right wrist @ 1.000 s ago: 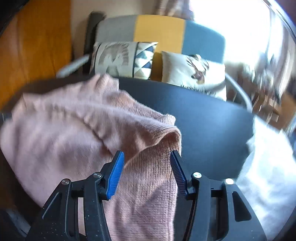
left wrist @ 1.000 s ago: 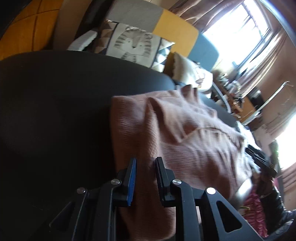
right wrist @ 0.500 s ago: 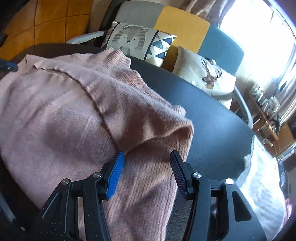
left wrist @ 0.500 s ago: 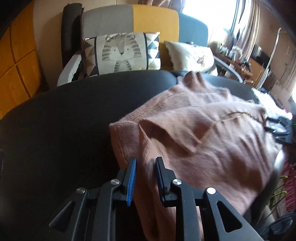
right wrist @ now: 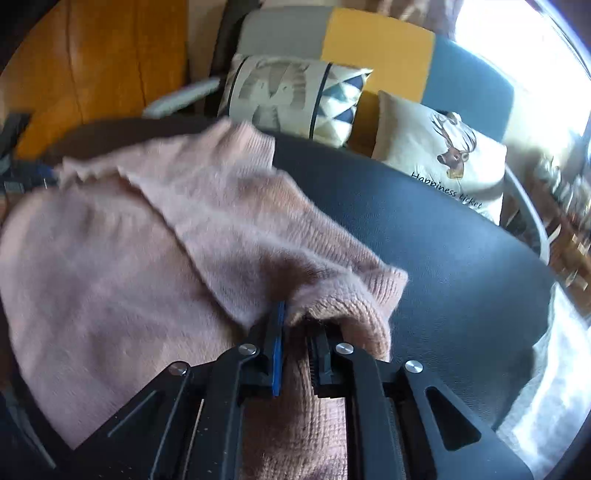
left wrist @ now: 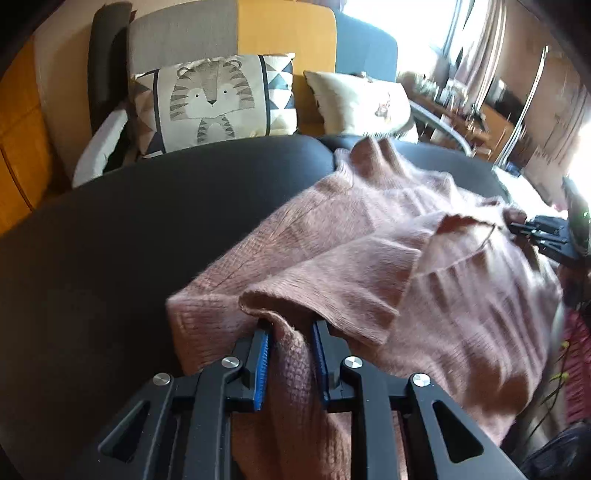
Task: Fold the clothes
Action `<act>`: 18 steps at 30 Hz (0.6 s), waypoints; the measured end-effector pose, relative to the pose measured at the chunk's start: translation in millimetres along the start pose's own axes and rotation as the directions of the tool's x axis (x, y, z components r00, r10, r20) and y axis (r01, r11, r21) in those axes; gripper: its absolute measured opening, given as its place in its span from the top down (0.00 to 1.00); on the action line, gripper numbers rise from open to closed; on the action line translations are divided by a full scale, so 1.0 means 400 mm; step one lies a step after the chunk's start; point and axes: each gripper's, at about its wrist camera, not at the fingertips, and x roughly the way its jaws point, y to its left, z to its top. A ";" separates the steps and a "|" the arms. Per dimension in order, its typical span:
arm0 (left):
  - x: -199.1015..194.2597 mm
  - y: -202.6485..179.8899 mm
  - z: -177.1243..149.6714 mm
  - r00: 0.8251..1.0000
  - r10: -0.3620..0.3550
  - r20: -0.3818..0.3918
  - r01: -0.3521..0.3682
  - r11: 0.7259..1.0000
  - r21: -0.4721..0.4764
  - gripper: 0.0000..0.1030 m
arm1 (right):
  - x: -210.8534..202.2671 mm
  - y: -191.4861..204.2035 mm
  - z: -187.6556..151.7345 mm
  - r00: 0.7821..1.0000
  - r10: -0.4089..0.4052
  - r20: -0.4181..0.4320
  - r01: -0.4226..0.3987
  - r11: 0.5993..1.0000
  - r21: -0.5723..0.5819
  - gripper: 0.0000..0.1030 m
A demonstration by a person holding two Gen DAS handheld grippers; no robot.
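Note:
A pink knitted sweater lies bunched across a round black table. In the left wrist view my left gripper pinches a raised fold at the sweater's near left corner, its jaws closing a little further on the knit. The right gripper's black body shows at the sweater's far right edge. In the right wrist view my right gripper is closing on the ribbed edge of the sweater. Cloth fills the narrow gap between its pads and the edge lifts off the table.
Behind the table stands a grey, yellow and blue sofa with a tiger cushion and a deer cushion. A white cloth hangs by the table's right edge. Orange wall panels are on the left, cluttered furniture on the right.
My right gripper has gone from wide open around the sweater's edge to nearly shut on it. Both views have swung sideways, and the left gripper's fold of knit now stands higher.

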 end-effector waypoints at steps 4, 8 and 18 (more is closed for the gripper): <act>-0.034 0.061 0.019 0.994 -0.026 0.102 0.043 0.985 -0.166 0.86 | -0.041 -0.054 0.042 0.996 -0.001 0.086 -0.012 0.990 0.142 0.90; -0.052 0.104 0.027 0.988 -0.024 0.150 0.063 0.964 -0.259 0.86 | -0.009 -0.092 0.059 0.997 -0.041 0.063 0.027 0.978 0.207 0.90; -0.083 0.106 -0.056 0.994 -0.049 0.097 0.073 0.961 -0.265 0.84 | -0.052 -0.123 0.025 0.991 -0.098 0.086 0.066 0.945 0.320 0.44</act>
